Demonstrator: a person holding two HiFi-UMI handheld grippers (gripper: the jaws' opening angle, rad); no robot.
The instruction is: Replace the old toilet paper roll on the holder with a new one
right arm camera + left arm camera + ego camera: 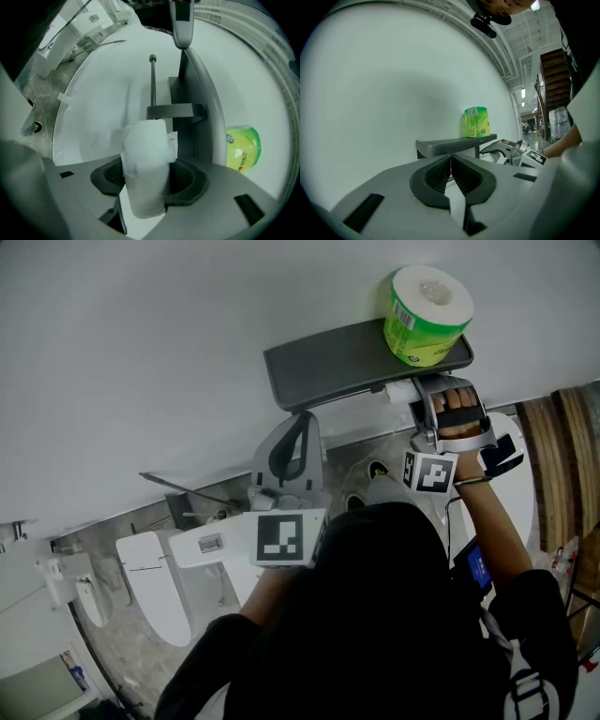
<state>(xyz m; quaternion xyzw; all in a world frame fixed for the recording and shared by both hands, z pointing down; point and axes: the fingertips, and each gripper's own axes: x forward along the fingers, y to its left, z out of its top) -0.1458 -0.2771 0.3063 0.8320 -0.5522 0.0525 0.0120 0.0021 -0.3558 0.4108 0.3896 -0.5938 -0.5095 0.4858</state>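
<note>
wall (141, 352) wht | holder shelf (328, 367) gry, wrapped roll (427, 315) atop | floor (141, 652) gry stone

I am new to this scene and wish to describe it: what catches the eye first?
The bright green wrapped toilet paper roll standing on the grey holder shelf at the white wall strikes first. Next, the right claw is clamped on an almost used-up white paper roll near the bare metal rod; the left claw is shut and empty.
</note>
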